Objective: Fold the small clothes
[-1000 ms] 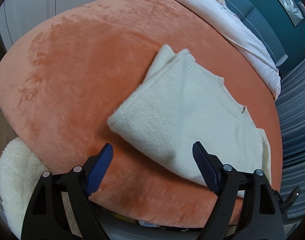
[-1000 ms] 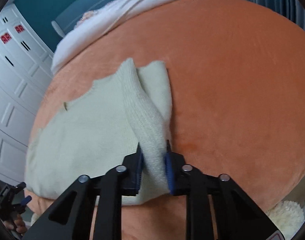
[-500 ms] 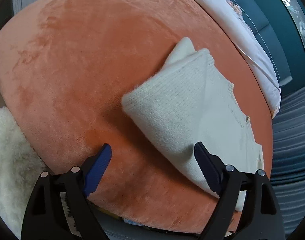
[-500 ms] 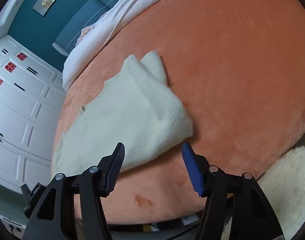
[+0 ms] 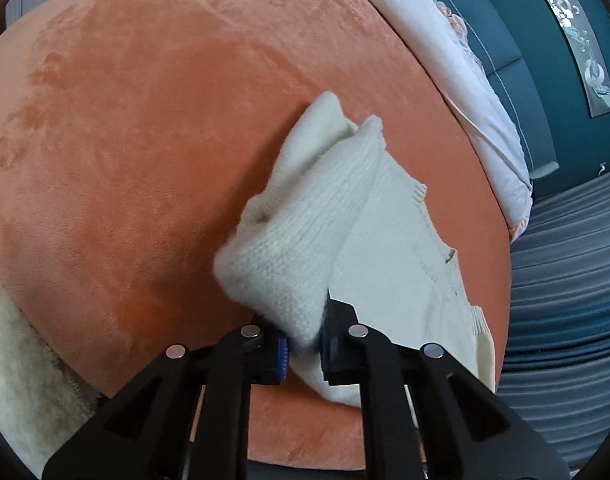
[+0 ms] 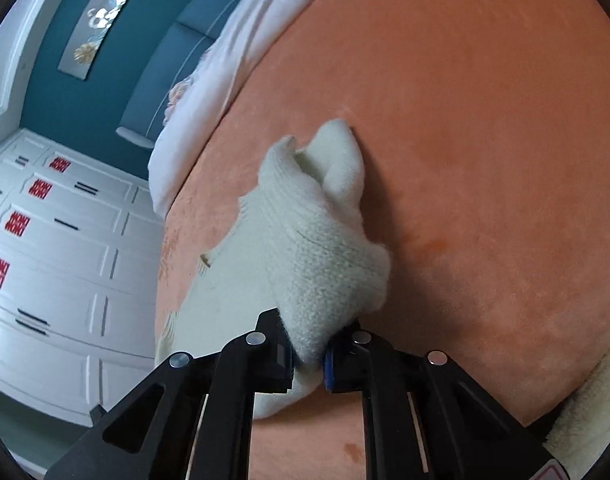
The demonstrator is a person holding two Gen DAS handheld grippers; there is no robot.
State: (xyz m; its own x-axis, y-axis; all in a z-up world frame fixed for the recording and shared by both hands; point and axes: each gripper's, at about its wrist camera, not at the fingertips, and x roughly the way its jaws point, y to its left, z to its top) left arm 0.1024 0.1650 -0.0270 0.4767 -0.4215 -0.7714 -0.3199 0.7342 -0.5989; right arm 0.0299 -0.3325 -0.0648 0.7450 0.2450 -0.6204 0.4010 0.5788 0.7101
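A cream knitted sweater (image 5: 345, 216) lies partly folded on an orange velvet bed cover (image 5: 145, 128). My left gripper (image 5: 305, 344) is shut on the near folded edge of the sweater and lifts it off the cover. In the right wrist view the same sweater (image 6: 317, 248) bunches up, and my right gripper (image 6: 309, 356) is shut on its near edge too. The far part of the sweater still rests on the cover (image 6: 485, 120).
A white quilt (image 5: 457, 64) lies along the far side of the bed, against a teal headboard (image 5: 517, 60). A fluffy cream rug (image 5: 21, 360) shows below the bed's near edge. White wardrobe doors (image 6: 57, 248) stand at the left.
Half a second ago both grippers were open above the sweater's near edge. Both have now closed on that edge and raised it, bunching the fold.
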